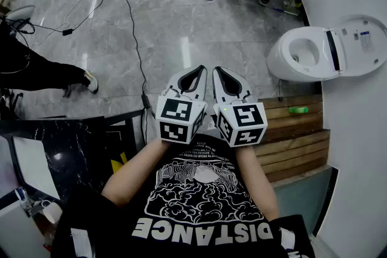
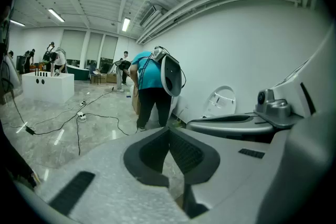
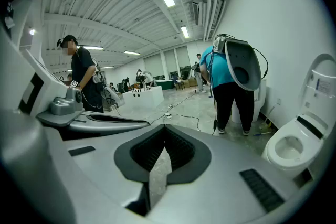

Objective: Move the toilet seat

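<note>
A white toilet (image 1: 302, 56) stands at the right against the wall, its lid and seat (image 1: 363, 45) raised. It also shows at the right edge of the right gripper view, bowl (image 3: 291, 148) below the upright lid (image 3: 321, 86). My two grippers hang side by side in mid-air in front of my chest, well short of the toilet. The left gripper (image 1: 196, 72) (image 2: 169, 132) is shut with nothing in it. Beside it, the right gripper (image 1: 220, 72) (image 3: 165, 132) is also shut and empty.
A wooden slat platform (image 1: 293, 139) with a green object (image 1: 297, 110) lies before the toilet. Cables (image 1: 136, 33) cross the grey floor. A person in a teal shirt (image 3: 227, 73) (image 2: 149, 78) stands ahead carrying a white toilet part (image 3: 244, 65). Another person's leg (image 1: 54, 74) is at left.
</note>
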{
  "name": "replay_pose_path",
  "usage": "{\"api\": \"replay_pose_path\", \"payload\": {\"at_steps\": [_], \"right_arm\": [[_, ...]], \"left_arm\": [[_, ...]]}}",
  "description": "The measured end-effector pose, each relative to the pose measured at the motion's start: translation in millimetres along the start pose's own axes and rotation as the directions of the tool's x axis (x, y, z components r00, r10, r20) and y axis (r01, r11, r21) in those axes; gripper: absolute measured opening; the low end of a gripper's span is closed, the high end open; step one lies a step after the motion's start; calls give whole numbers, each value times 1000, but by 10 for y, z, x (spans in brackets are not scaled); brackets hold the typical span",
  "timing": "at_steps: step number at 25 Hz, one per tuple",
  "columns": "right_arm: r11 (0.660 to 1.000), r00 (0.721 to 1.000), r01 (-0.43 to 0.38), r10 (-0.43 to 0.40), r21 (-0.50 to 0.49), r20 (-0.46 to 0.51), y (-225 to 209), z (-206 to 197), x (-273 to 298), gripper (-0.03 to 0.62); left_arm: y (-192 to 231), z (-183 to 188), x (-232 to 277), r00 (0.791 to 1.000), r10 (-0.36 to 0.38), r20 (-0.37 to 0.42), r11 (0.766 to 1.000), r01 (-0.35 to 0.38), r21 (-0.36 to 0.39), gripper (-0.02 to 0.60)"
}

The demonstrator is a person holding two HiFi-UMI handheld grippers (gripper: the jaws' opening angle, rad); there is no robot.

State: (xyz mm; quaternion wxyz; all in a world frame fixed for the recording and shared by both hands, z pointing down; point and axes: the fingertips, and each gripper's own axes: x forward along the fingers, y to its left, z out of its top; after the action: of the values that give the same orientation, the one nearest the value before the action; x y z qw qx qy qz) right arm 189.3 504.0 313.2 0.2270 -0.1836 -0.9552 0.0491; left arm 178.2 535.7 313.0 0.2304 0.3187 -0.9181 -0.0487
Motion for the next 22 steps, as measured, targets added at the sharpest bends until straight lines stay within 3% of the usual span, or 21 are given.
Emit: {"api": "replay_pose_path", "payload": {"at_steps": [13, 22], "right_arm": [[1000, 1000, 24, -24, 6, 4, 215, -16, 67, 20], [998, 999, 41, -41, 38, 1, 36, -29, 207, 20]], "left_arm": [[159, -46, -111, 1000, -26, -6, 1000, 26, 11, 14], [164, -112, 109, 997, -58, -44, 998, 59, 36, 14]]}}
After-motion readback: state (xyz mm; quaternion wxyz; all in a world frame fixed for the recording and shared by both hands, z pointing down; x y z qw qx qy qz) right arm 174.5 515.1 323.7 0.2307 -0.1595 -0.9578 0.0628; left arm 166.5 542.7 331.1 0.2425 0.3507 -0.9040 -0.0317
